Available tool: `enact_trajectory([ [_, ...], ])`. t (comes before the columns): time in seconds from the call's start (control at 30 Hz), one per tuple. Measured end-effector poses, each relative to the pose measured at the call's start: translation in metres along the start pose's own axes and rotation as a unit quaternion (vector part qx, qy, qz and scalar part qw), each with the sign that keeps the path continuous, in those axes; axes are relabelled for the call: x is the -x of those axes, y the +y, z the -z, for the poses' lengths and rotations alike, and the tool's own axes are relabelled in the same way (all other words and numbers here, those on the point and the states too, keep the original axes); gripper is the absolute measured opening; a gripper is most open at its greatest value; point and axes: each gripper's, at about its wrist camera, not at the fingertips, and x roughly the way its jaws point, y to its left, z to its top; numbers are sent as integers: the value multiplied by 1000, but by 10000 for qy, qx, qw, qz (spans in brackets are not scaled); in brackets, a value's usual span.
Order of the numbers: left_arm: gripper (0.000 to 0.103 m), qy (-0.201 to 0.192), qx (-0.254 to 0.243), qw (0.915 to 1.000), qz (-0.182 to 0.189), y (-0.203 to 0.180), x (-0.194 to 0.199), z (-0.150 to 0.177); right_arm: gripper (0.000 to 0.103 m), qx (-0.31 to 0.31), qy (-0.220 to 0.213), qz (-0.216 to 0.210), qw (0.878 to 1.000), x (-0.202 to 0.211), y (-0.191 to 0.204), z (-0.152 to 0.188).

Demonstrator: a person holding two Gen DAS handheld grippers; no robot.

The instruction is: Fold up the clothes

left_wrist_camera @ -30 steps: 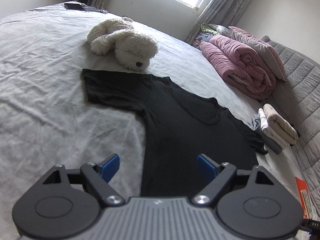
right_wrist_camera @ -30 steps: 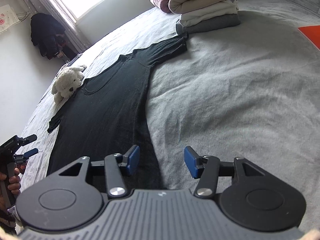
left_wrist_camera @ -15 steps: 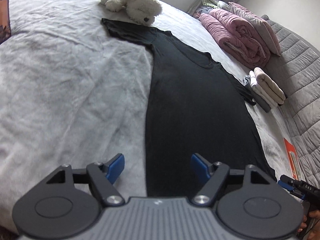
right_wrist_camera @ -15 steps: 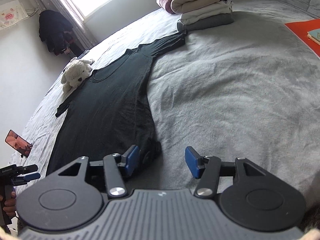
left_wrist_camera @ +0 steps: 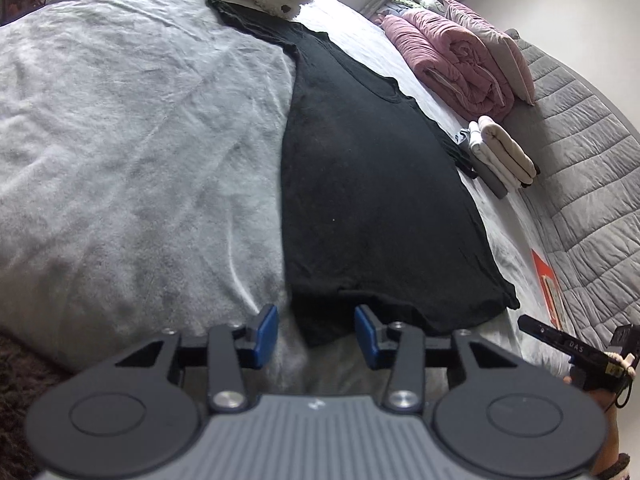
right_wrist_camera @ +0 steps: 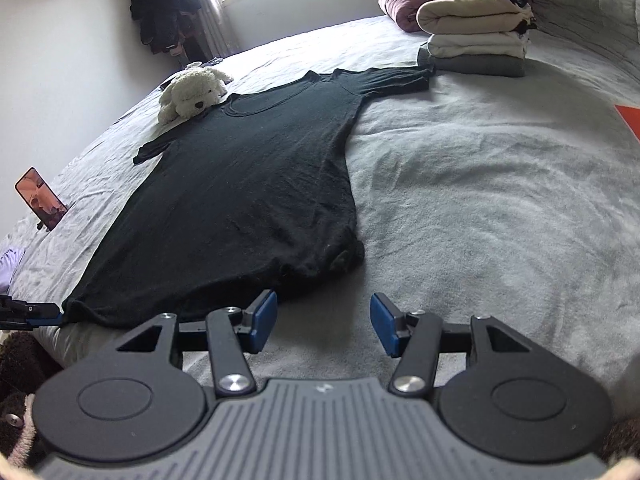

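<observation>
Black T-shirt [left_wrist_camera: 360, 184] flat on bed [left_wrist_camera: 120, 140], hem at the near edge.
Left gripper [left_wrist_camera: 316, 330] and right gripper [right_wrist_camera: 323, 322]: fingers wide, empty, at the hem corners; bare sheet flanks both sides.

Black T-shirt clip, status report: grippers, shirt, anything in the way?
Left gripper open at the hem corner; right gripper open, short of the hem. Black T-shirt flat, unfolded. Stuffed dog touching the collar.
</observation>
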Motion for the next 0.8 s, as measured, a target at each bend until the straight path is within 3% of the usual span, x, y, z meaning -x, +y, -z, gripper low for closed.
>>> enact_trajectory([
  [0.2, 7, -8, -37, 10000, 62, -3, -8, 6, 56, 214, -28, 5, 9998, -20, 0, -6],
  [0.27, 5, -35, -28, 10000, 86, -4, -8, 5, 56, 219, -85, -72, 9997, -24, -2, -9],
  [0.33, 5, -128, -116, 9998, 84, -8, -1, 4, 34, 150, -49, -205, 9997, -28, -3, -14],
  [0.37, 5, -186, -171, 9996, 84, -10, 3, 3, 15, 114, 27, -273, 9996, -28, -2, -17],
  [0.6, 5, -377, -501, 9980, 114, -20, 22, -10, 13, 9, 262, -362, 9990, -18, 11, -57],
  [0.8, 5, -242, -395, 9989, -81, -10, 10, -10, 15, 205, 712, -298, 9968, -62, 35, -94],
])
